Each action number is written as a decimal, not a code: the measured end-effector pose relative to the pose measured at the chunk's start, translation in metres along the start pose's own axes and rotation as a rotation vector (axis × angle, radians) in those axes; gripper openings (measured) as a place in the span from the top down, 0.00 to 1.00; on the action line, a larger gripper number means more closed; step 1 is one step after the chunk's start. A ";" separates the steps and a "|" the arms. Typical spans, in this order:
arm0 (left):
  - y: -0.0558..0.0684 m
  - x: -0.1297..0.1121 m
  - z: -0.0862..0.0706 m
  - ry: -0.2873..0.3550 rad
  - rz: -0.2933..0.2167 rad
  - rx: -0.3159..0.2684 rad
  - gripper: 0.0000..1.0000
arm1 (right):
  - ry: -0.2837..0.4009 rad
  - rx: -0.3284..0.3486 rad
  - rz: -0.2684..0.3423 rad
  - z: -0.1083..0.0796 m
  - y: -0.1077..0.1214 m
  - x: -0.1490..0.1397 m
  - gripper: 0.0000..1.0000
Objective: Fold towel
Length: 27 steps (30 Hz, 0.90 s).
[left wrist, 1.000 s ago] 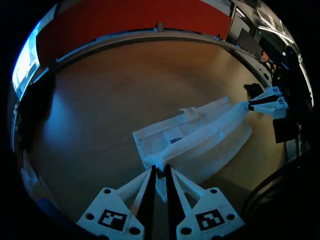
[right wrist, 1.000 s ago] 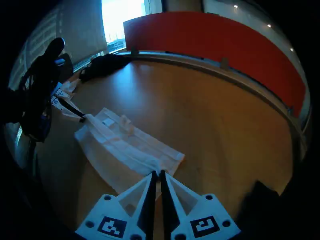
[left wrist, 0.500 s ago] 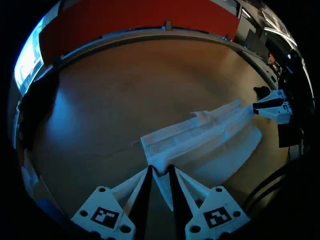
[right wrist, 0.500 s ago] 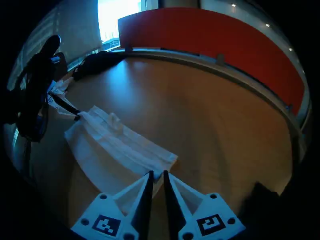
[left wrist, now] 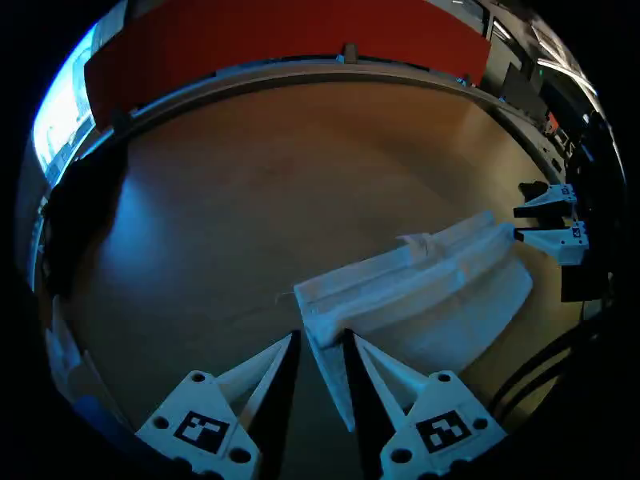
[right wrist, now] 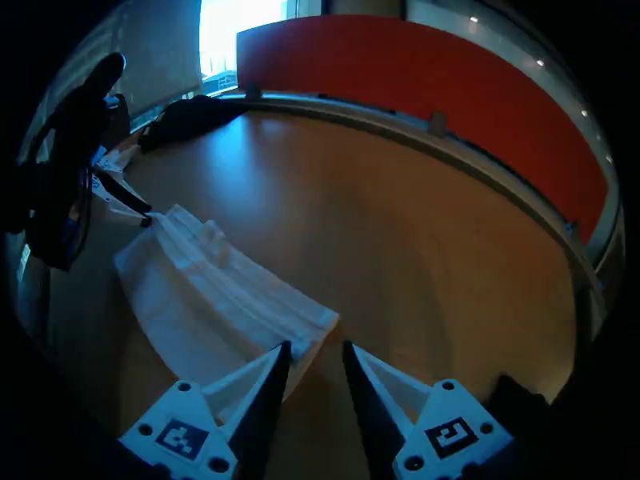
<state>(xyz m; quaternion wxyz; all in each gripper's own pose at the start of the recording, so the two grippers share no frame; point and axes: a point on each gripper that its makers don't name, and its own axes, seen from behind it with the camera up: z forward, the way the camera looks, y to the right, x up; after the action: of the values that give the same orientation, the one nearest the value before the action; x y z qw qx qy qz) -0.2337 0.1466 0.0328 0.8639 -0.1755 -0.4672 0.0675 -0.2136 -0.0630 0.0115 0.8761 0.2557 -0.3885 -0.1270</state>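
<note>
In the left gripper view we see a bright window (left wrist: 56, 128) at the far left, and a red panel (left wrist: 280, 32) along the back edge of the wooden worktop (left wrist: 240, 208). At the bottom middle, the left gripper (left wrist: 320, 336) has its jaws spread. The near corner of the towel (left wrist: 424, 292) lies in the gap between them, and neither finger presses on it. From there the white towel runs right across the worktop as a long folded band, with lengthwise creases and a small tab (left wrist: 416, 240) standing up on its far edge. At its right end sits the right gripper (left wrist: 518, 223), jaws apart, with its tips just beside the cloth.

In the right gripper view we find the left gripper at the far left, by the towel's far end. A dark bundle (right wrist: 192, 116) lies beyond it, near the window. The towel stretches toward the bottom middle. Its near corner lies just beside one finger of the right gripper, whose jaws are spread over bare wood. The panel curves away to the right.
</note>
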 end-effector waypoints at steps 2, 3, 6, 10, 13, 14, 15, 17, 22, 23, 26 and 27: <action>-0.002 0.002 0.000 0.004 -0.004 0.006 0.59 | 0.003 -0.008 0.002 0.001 0.003 0.002 0.42; -0.002 0.003 0.000 0.005 -0.005 0.008 0.58 | 0.005 -0.011 0.003 0.001 0.005 0.003 0.39; -0.004 0.005 0.000 0.010 -0.007 0.014 0.54 | 0.011 -0.021 0.005 0.002 0.009 0.007 0.33; -0.007 0.008 0.000 0.020 -0.010 0.025 0.44 | 0.021 -0.042 0.005 0.001 0.016 0.011 0.16; -0.009 0.010 -0.002 0.027 -0.006 0.032 0.34 | 0.028 -0.051 0.005 0.000 0.019 0.015 0.10; -0.009 0.010 -0.002 0.030 -0.004 0.034 0.29 | 0.031 -0.053 0.006 0.000 0.020 0.016 0.06; -0.010 0.011 -0.003 0.034 -0.001 0.036 0.25 | 0.034 -0.054 0.007 -0.001 0.020 0.017 0.02; -0.011 0.012 -0.005 0.041 0.004 0.041 0.14 | 0.040 -0.058 0.008 -0.003 0.021 0.019 0.00; -0.011 0.013 -0.009 0.052 0.000 0.043 0.03 | 0.051 -0.058 0.009 -0.008 0.019 0.020 0.00; -0.011 0.012 -0.010 0.053 -0.003 0.042 0.03 | 0.052 -0.056 0.008 -0.009 0.019 0.020 0.00; -0.011 0.010 -0.013 0.055 -0.007 0.043 0.03 | 0.053 -0.052 0.005 -0.013 0.015 0.019 0.00; -0.011 0.009 -0.014 0.056 -0.008 0.043 0.03 | 0.053 -0.051 0.005 -0.014 0.014 0.018 0.00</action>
<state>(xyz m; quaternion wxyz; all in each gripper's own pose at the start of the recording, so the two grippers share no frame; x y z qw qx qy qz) -0.2171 0.1358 0.0369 0.8805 -0.1569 -0.4420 0.0690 -0.1908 -0.0537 0.0224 0.8926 0.2358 -0.3623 -0.1279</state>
